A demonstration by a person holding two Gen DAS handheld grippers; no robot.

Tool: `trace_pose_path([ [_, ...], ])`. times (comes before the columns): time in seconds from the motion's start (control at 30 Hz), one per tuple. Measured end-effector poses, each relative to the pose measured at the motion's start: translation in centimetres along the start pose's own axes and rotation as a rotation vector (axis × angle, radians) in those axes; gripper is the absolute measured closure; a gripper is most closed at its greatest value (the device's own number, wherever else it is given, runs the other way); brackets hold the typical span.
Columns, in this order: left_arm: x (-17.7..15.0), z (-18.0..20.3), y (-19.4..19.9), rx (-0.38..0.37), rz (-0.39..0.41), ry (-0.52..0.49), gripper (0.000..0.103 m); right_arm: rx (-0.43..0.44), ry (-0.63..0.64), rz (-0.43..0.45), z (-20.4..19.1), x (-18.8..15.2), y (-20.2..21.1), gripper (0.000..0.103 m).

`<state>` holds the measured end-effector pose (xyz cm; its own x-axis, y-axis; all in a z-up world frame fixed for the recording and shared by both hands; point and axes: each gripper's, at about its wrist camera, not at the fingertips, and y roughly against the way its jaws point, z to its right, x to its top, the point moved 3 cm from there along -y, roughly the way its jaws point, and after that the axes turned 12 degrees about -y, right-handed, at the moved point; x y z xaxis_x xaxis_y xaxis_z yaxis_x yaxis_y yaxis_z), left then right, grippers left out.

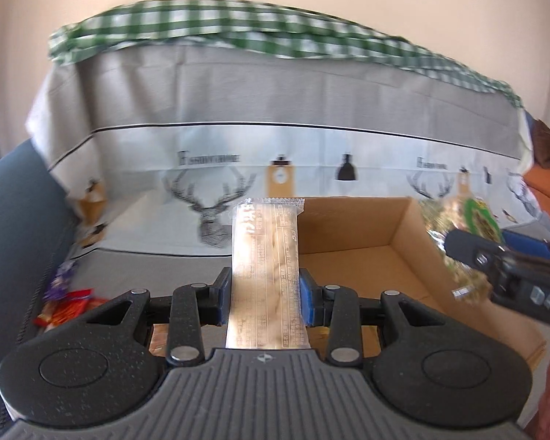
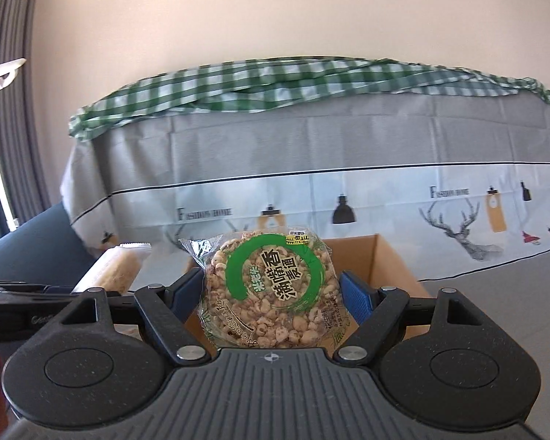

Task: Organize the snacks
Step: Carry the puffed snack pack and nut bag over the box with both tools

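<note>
Left gripper point(image 1: 264, 299) is clamped on a long bar point(image 1: 266, 275) in a clear wrapper, both blue pads tight against its sides; the bar sticks out forward past the fingers and its far sealed end sits in front of the box point(image 1: 348, 249) from this view. Box is open cardboard, interior bare where visible, and it sits on the grey cloth point(image 1: 187, 267) just ahead and to the right of the left gripper. Right gripper point(image 2: 273, 293) grips a round puffed-grain cake point(image 2: 271, 289) in a clear wrapper with a green ring label, jaws wide, pads against both edges of the pack; cake is upright, facing the camera, in front of the box's near edge. In the left view the right gripper comes in from the right edge, blurred, with the cake at its tip over the box's right wall. In the right view the bar shows at left, level with the cake, so both snacks are up off the cloth and near the box, side by side, not touching. A small pile of red and purple snack packs point(image 1: 64, 304) lies on the cloth at far left, well apart from the box. Behind it all a deer-print cover point(image 1: 275, 168) drapes down, with a green checked cloth point(image 1: 238, 33) along its top. Edges of both views are motion-blurred.
</note>
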<state>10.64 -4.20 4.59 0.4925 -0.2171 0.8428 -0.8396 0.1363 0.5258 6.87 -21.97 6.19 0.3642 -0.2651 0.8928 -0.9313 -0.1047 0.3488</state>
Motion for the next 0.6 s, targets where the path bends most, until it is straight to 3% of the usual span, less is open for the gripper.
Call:
trace_pose_path([
  [0.27,0.7,4.2,-2.4,-0.073,0.012,-0.055,0.063,-0.105,-0.101,-0.042,5.1,0.4,-1.3,0.022],
  [0.6,0.7,5.9,-3.4,-0.109,-0.001,-0.051,0.063,-0.134,-0.092,-0.084,5.8,-0.2,-1.6,0.022],
])
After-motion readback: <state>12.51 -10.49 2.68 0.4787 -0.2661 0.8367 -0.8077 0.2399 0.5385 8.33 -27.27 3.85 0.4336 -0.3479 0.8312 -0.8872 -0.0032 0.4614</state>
